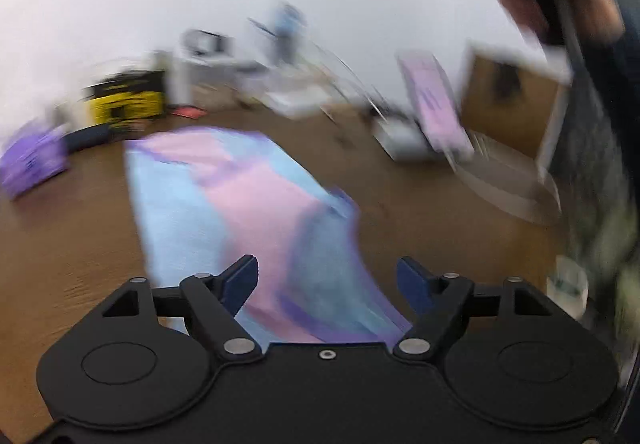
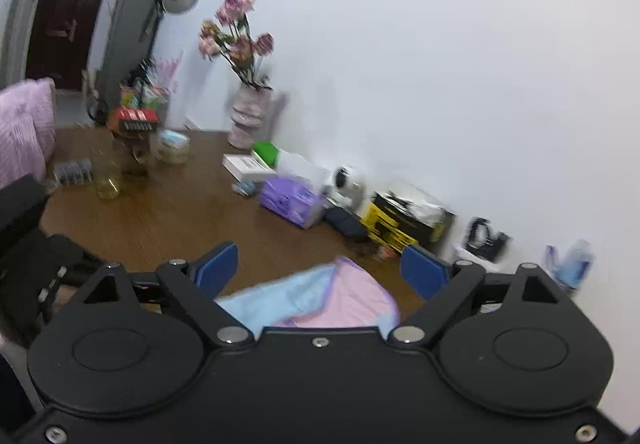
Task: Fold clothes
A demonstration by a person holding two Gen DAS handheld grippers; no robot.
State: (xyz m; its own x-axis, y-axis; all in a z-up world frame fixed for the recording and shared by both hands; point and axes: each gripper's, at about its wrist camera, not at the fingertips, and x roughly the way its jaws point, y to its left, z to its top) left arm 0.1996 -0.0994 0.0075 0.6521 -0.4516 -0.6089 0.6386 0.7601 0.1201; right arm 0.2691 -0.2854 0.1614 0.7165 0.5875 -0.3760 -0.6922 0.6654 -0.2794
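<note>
Both claws wide, nothing between the pads in either view. Left gripper [image 1: 327, 280] hangs over the near end of the garment [image 1: 248, 204], a light-blue, pink and purple piece lying flat in a long folded strip on the brown wooden table [image 1: 72, 244]; blue pads [image 1: 240, 280] stand apart above the cloth, not touching it. Left view is heavily motion-blurred, so fold edges are hard to read. Along the far table edge there: purple tissue pack [image 1: 34, 158] at left, yellow-and-black box [image 1: 126, 100] behind it, other clutter too smeared to name. At the right edge a person's arm [image 1: 588, 4] is raised, blurred. Right gripper [image 2: 318, 272] sits higher and back from the garment [image 2: 320, 300]: only one rounded end of the cloth shows just below and between its fingers, blue layer at left, pink at right, purple trim along the edge. Pads clear of it. Beyond on the table [image 2: 180, 212]: purple tissue pack [image 2: 290, 200], yellow-and-black box [image 2: 404, 220], white box [image 2: 246, 166], glass jar [image 2: 108, 180], vase [image 2: 250, 116] with pink flowers [image 2: 236, 32] against the white wall. Dark door [image 2: 64, 20] at far left.
</note>
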